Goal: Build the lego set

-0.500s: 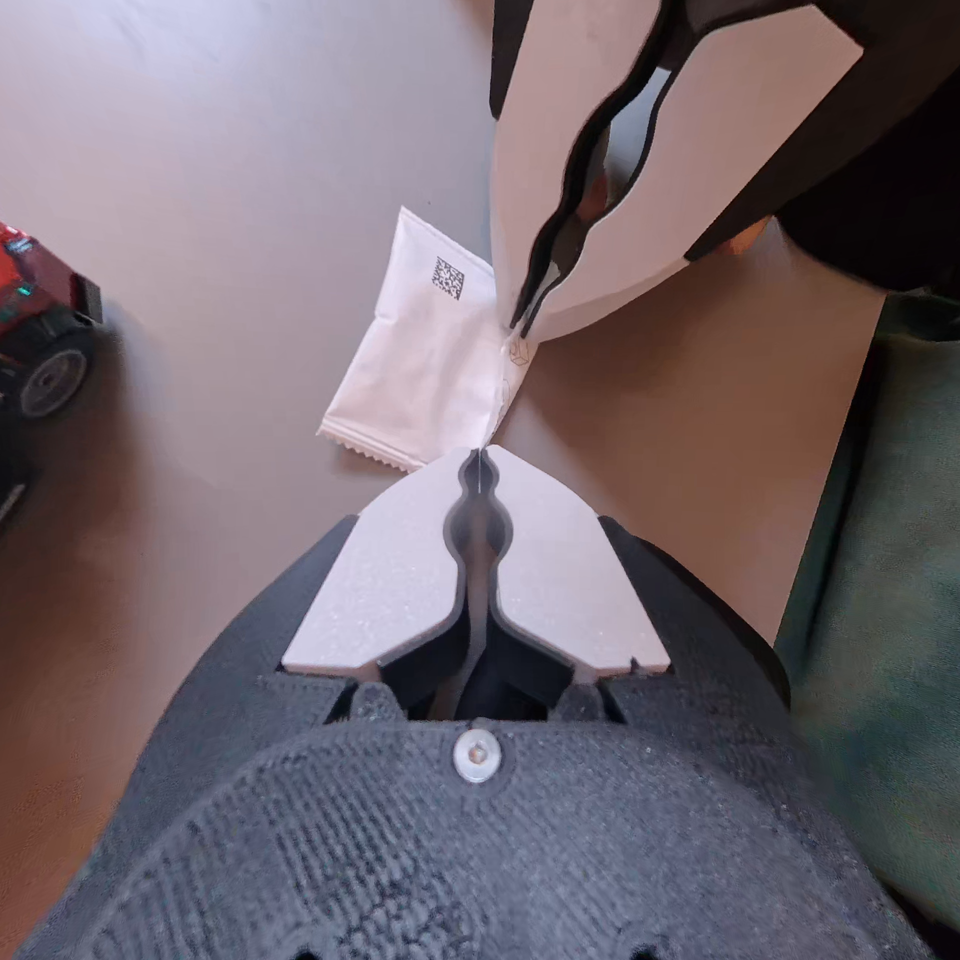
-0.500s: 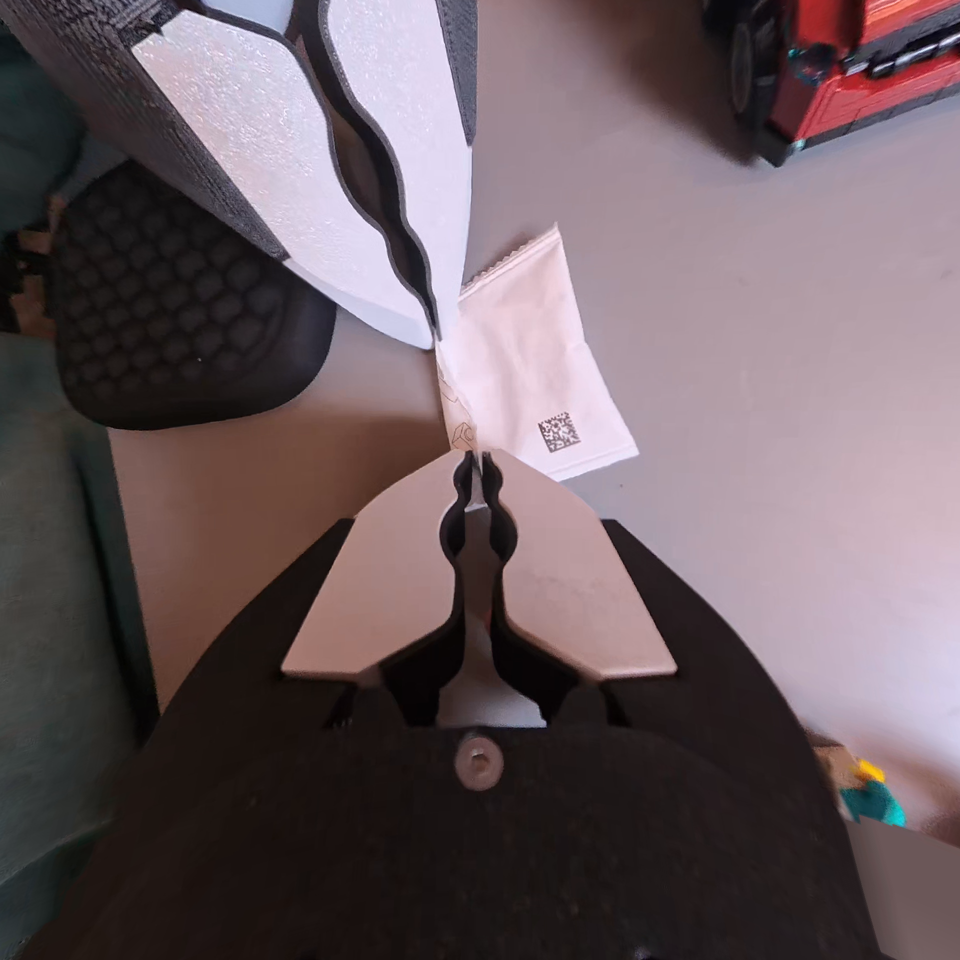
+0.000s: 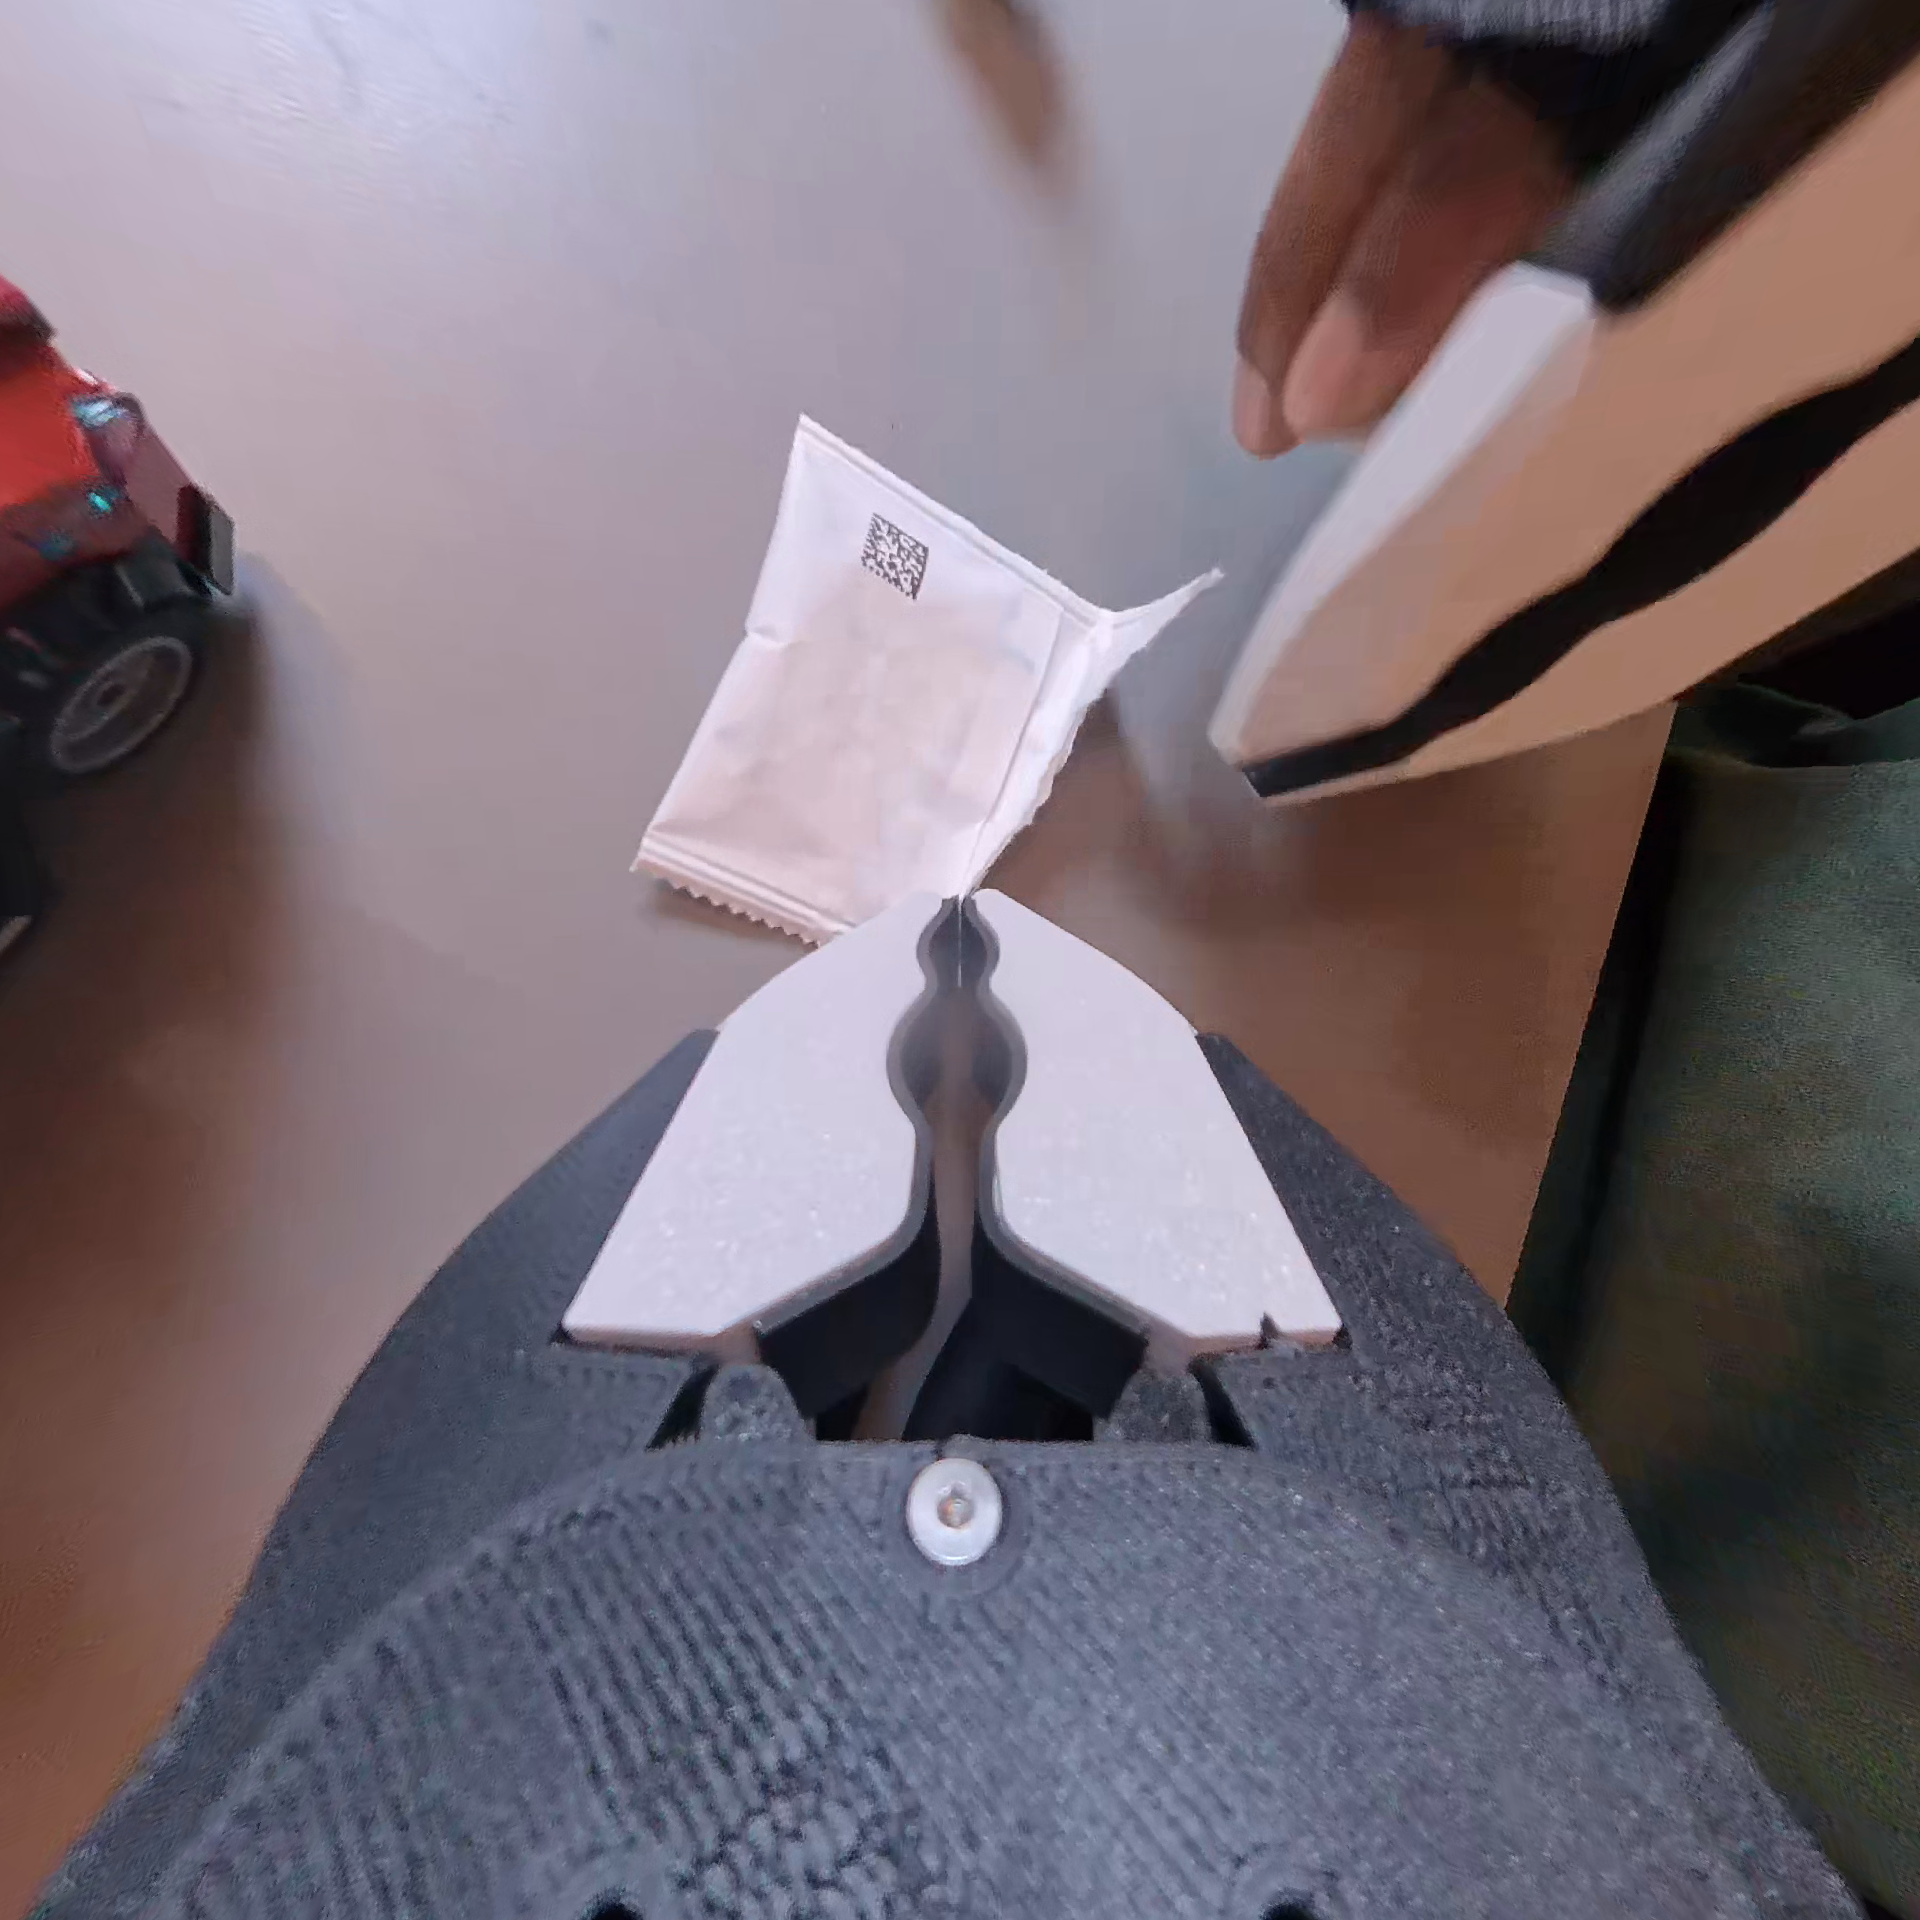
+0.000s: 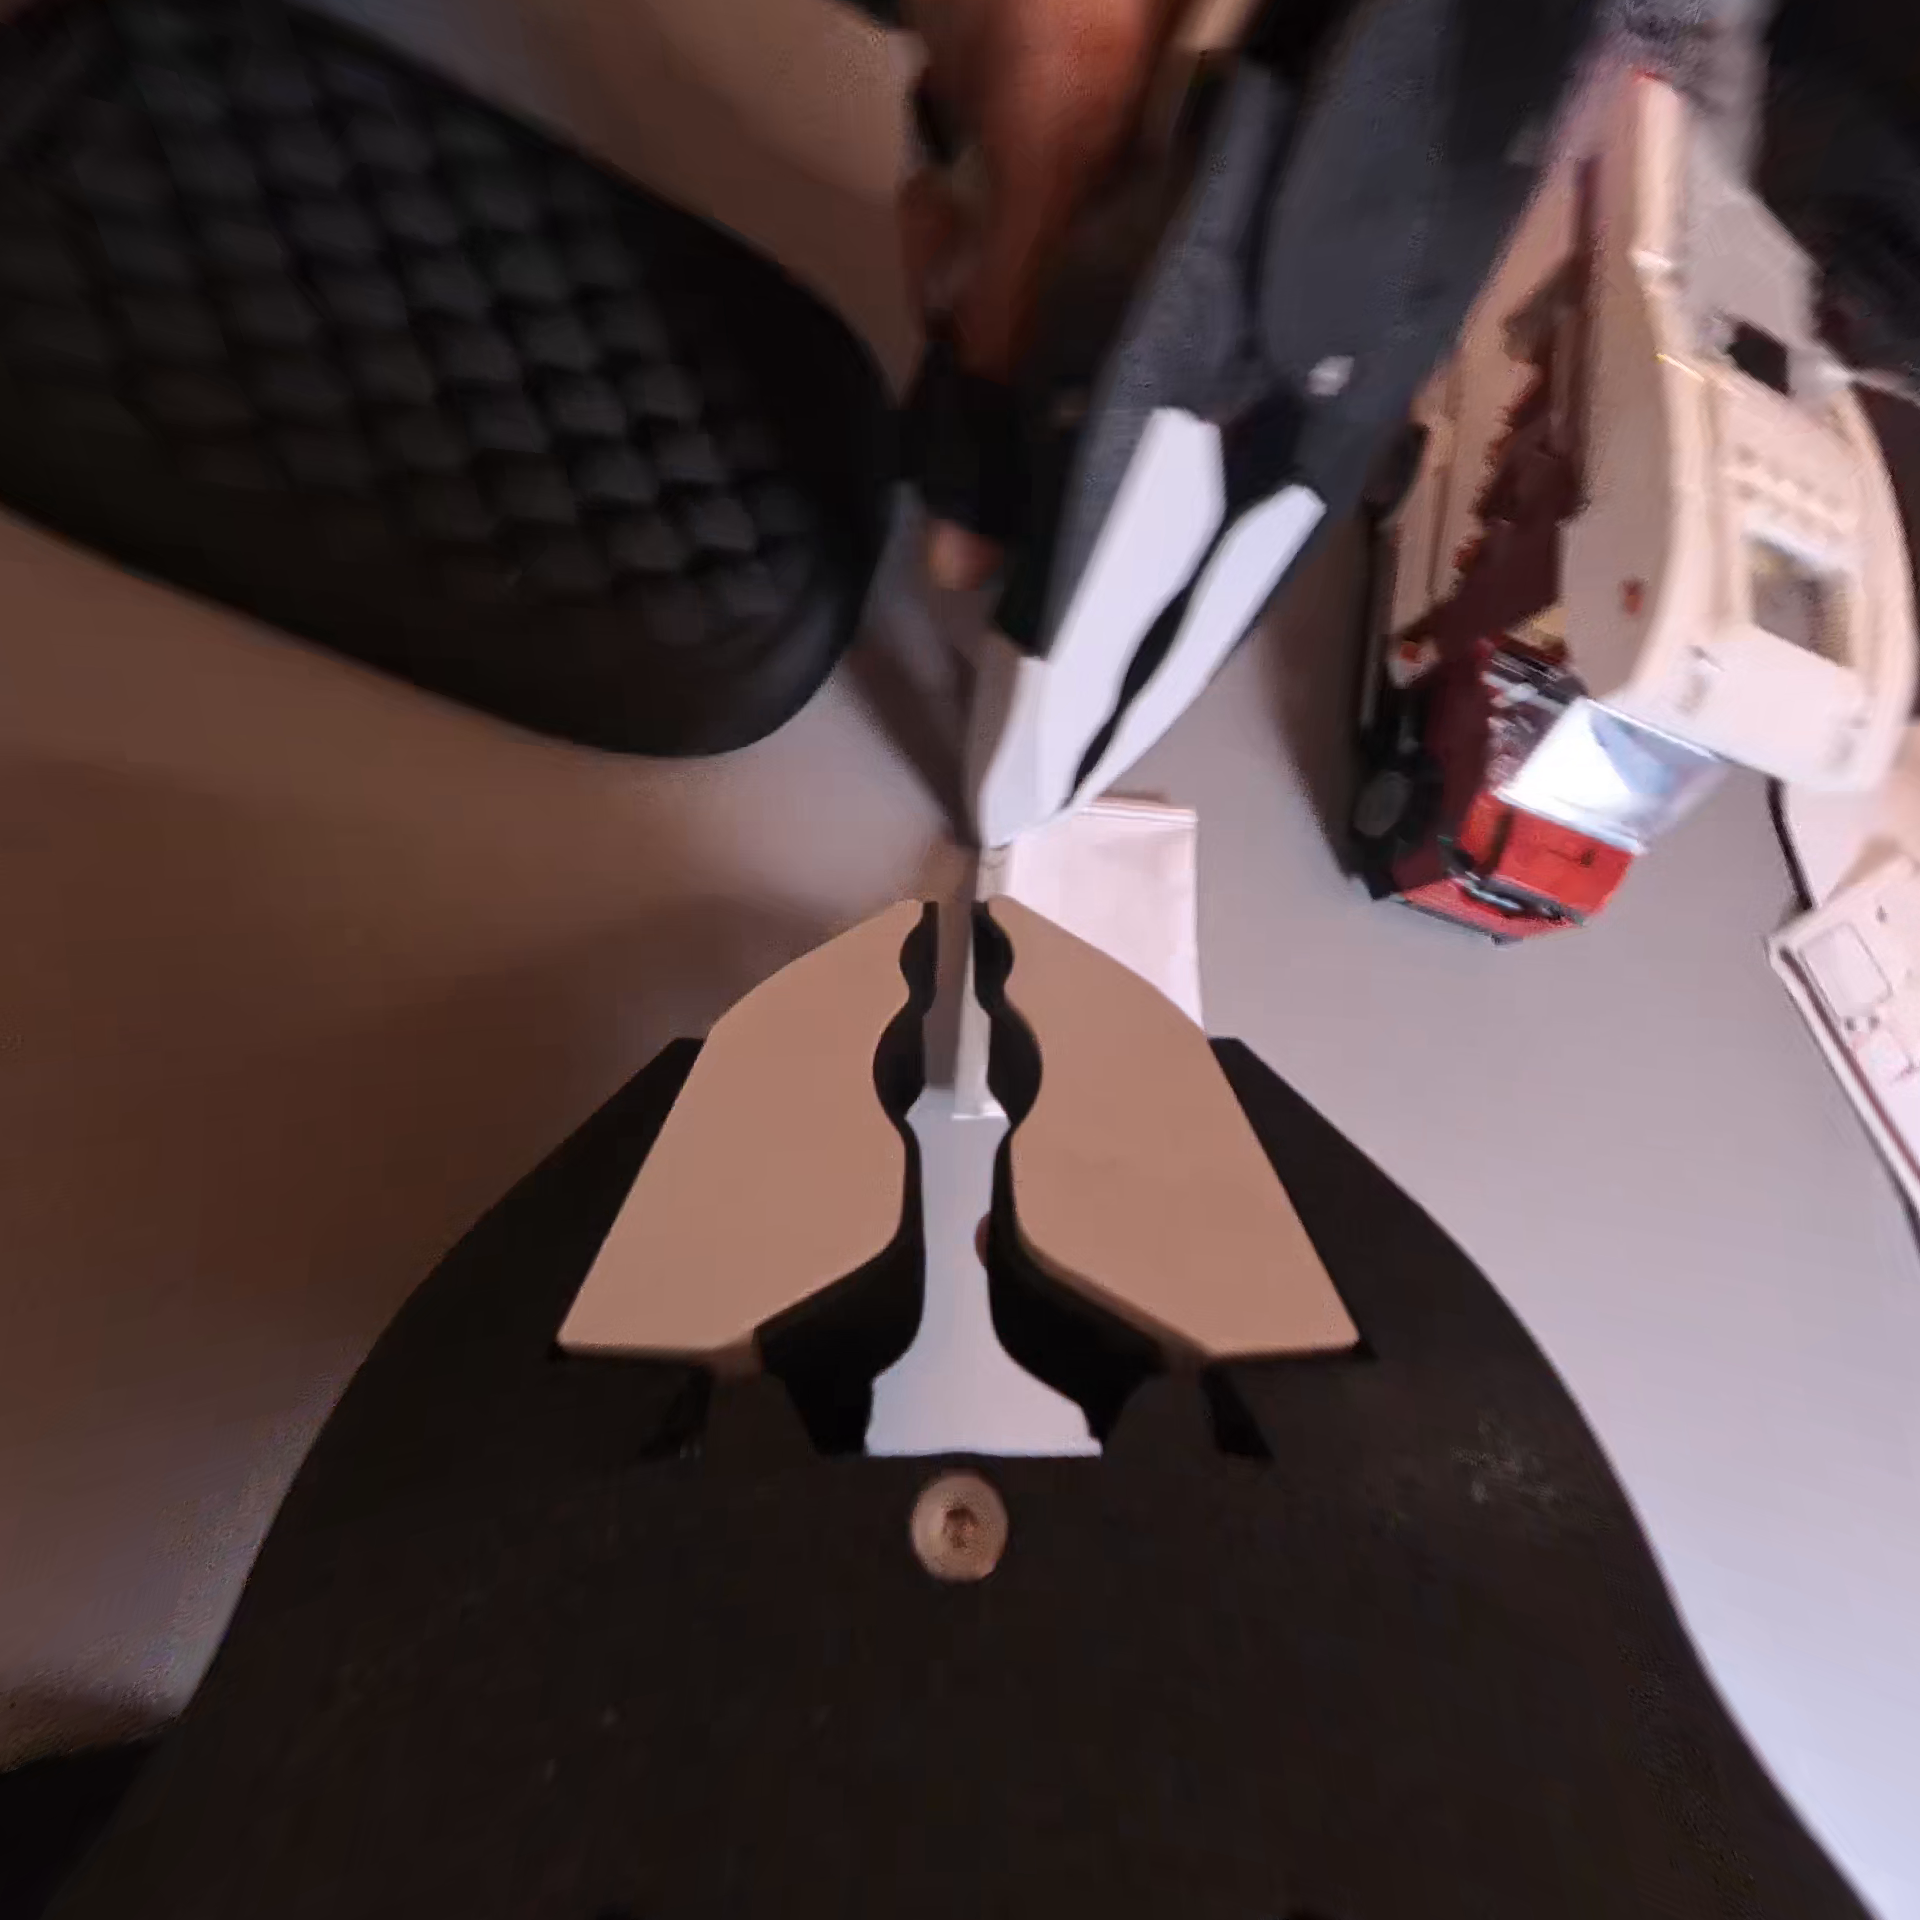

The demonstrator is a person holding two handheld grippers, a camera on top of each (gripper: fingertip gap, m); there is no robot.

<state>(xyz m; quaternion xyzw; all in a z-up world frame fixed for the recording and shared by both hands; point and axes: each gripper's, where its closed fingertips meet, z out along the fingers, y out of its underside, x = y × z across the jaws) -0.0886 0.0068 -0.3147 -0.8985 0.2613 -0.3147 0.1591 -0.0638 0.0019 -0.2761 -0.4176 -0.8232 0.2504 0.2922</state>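
Tongs on the left [image 3: 961,906] squeezing white packet [image 3: 862,707] edge tight; tongs on the right [image 4: 956,914] hanging nearby, blurry, cannot tell if gripping.

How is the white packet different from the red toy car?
1. The white packet is flat and papery with a zigzag end. The red toy car is chunky and has dark wheels.
2. The left gripper pinches the packet by its edge. Nothing touches the car.
3. The packet's side edge looks ragged and torn. The car shows no damage, though only part of it is in view.

Both are at the same brown table.
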